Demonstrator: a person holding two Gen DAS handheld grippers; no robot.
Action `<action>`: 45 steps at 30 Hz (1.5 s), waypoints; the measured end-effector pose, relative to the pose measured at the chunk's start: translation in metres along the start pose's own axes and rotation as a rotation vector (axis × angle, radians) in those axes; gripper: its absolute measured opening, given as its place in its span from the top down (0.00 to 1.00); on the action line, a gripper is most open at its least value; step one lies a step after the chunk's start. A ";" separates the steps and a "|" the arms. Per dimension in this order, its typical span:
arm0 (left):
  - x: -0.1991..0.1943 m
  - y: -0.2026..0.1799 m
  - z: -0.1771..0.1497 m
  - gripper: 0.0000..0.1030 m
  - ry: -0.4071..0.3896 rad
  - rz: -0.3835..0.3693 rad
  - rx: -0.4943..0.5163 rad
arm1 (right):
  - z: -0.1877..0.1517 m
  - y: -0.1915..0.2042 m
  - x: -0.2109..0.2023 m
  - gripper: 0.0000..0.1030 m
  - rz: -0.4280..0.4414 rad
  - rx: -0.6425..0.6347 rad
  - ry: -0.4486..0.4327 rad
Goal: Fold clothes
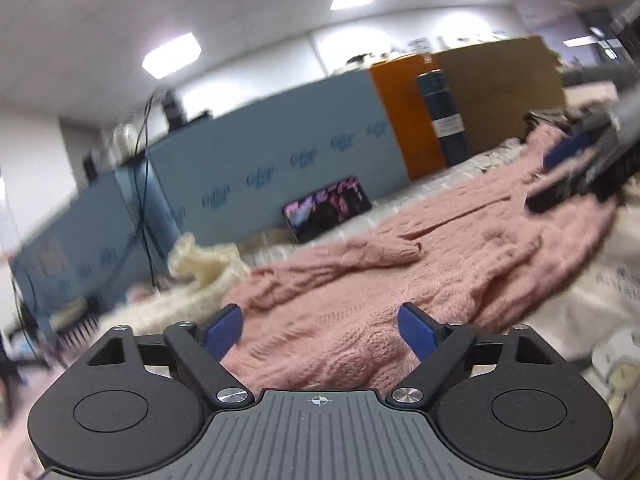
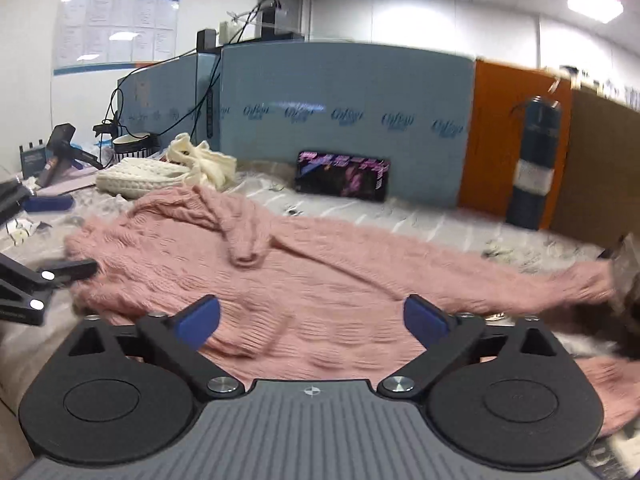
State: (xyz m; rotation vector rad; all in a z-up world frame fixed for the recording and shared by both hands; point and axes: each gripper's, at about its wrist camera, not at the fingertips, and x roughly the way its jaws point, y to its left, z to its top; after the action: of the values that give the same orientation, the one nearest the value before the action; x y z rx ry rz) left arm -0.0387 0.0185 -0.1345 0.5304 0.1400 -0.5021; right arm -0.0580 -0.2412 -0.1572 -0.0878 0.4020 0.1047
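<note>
A pink knitted sweater [image 1: 400,264] lies spread on the table; it also shows in the right wrist view [image 2: 320,268], with one sleeve folded over its body [image 2: 240,224] and the other stretched out to the right [image 2: 520,280]. My left gripper [image 1: 320,322] is open and empty, hovering just over the sweater's near edge. My right gripper [image 2: 312,314] is open and empty over the sweater's lower part. The right gripper also appears at the right of the left wrist view [image 1: 580,168], above the sweater. The left gripper shows at the left edge of the right wrist view [image 2: 40,280].
A cream knitted garment [image 2: 160,172] lies at the back left. A blue partition [image 2: 340,112] and orange panel [image 2: 512,140] stand behind the table. A dark box [image 2: 344,176] and a blue bottle [image 2: 534,160] stand against them. Cables and tools [image 2: 60,148] sit far left.
</note>
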 end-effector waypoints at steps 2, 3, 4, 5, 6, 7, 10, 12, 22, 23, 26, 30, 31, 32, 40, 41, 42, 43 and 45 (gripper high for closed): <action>-0.008 -0.001 0.001 0.11 -0.014 -0.028 0.052 | -0.004 -0.011 -0.014 0.00 -0.017 -0.051 -0.023; -0.012 -0.001 0.002 0.10 -0.014 -0.050 0.074 | -0.007 -0.017 -0.021 0.00 -0.024 -0.083 -0.035; -0.015 -0.001 0.003 0.10 -0.014 -0.071 0.096 | -0.011 -0.023 -0.027 0.00 -0.028 -0.117 -0.025; -0.017 -0.001 0.004 0.10 -0.003 -0.092 0.118 | -0.015 -0.029 -0.032 0.00 -0.033 -0.150 -0.013; -0.019 0.000 0.005 0.10 0.014 -0.114 0.141 | -0.019 -0.035 -0.037 0.00 -0.037 -0.184 -0.001; -0.020 0.000 0.006 0.10 0.030 -0.135 0.163 | -0.023 -0.039 -0.042 0.00 -0.040 -0.214 0.022; -0.018 -0.005 0.005 0.10 0.112 -0.184 0.257 | -0.035 -0.051 -0.056 0.00 -0.017 -0.287 0.084; -0.017 -0.008 0.004 0.10 0.148 -0.220 0.311 | -0.040 -0.058 -0.061 0.00 -0.008 -0.309 0.125; 0.019 -0.029 0.005 0.10 0.085 -0.213 0.378 | -0.040 -0.056 -0.030 0.00 -0.034 -0.350 0.169; 0.023 -0.030 0.005 0.10 0.072 -0.216 0.376 | -0.038 -0.053 -0.026 0.00 -0.024 -0.354 0.164; 0.031 -0.027 0.007 0.10 0.058 -0.212 0.376 | -0.032 -0.047 -0.017 0.00 0.011 -0.363 0.138; 0.035 -0.015 0.004 0.11 0.072 -0.177 0.367 | -0.028 -0.054 -0.016 0.00 -0.002 -0.359 0.129; 0.035 -0.010 0.001 0.12 0.082 -0.159 0.359 | -0.028 -0.063 -0.018 0.00 -0.027 -0.334 0.134; 0.034 -0.005 -0.001 0.13 0.090 -0.150 0.341 | -0.028 -0.072 -0.020 0.00 -0.052 -0.308 0.139; 0.033 0.016 -0.004 0.82 0.048 -0.182 0.164 | -0.024 -0.126 -0.038 0.71 -0.014 -0.030 0.010; 0.035 0.022 -0.003 0.82 0.037 -0.181 0.121 | -0.022 -0.127 -0.038 0.76 -0.001 -0.025 -0.022; 0.037 0.028 -0.002 0.82 0.029 -0.174 0.081 | -0.018 -0.129 -0.038 0.81 0.004 -0.017 -0.050; 0.039 0.034 0.000 0.82 0.018 -0.167 0.042 | -0.012 -0.131 -0.035 0.83 0.007 -0.005 -0.068; 0.048 0.048 0.007 0.82 0.006 -0.170 -0.056 | 0.001 -0.139 -0.026 0.85 0.018 0.024 -0.086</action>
State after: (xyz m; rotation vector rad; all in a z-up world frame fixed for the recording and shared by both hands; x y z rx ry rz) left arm 0.0263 0.0299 -0.1189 0.4671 0.2058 -0.6605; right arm -0.0647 -0.3811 -0.1372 -0.0555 0.3177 0.1204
